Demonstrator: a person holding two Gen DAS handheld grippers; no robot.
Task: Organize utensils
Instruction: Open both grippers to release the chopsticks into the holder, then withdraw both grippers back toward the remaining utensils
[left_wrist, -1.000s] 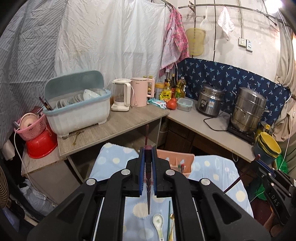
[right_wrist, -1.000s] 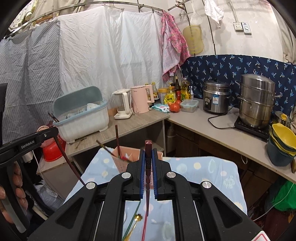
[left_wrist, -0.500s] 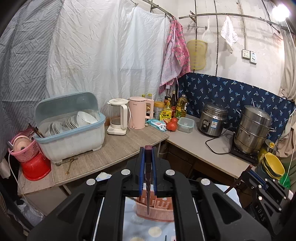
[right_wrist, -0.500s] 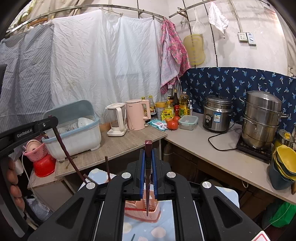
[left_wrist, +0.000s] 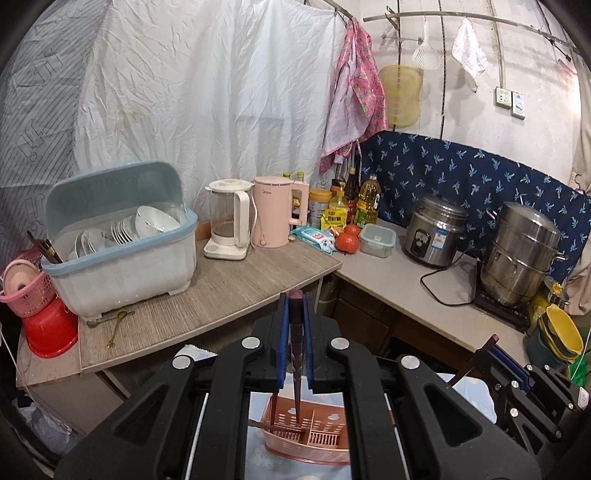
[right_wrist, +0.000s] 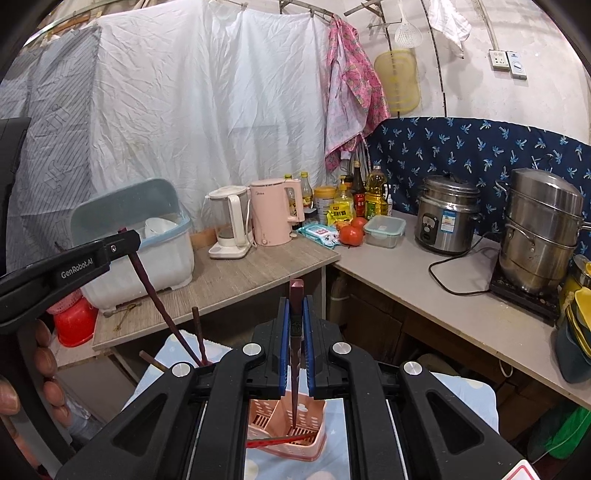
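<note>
Each black hand-held gripper is clamped on one dark reddish-brown wooden chopstick: the left gripper (left_wrist: 294, 347) and the right gripper (right_wrist: 296, 347) hold theirs (left_wrist: 296, 363) (right_wrist: 295, 365) near-upright, long axis pointing steeply down. The pink perforated plastic utensil basket (left_wrist: 314, 439) lies directly below both tips; neither hand appears clearly nearer. One chopstick already stands in the basket (right_wrist: 198, 338).

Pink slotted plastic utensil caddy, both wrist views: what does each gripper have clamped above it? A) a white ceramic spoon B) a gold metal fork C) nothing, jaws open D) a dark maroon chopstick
D: the left gripper and the right gripper are each shut on a dark maroon chopstick, tips pointing down into the pink slotted plastic utensil caddy.
</note>
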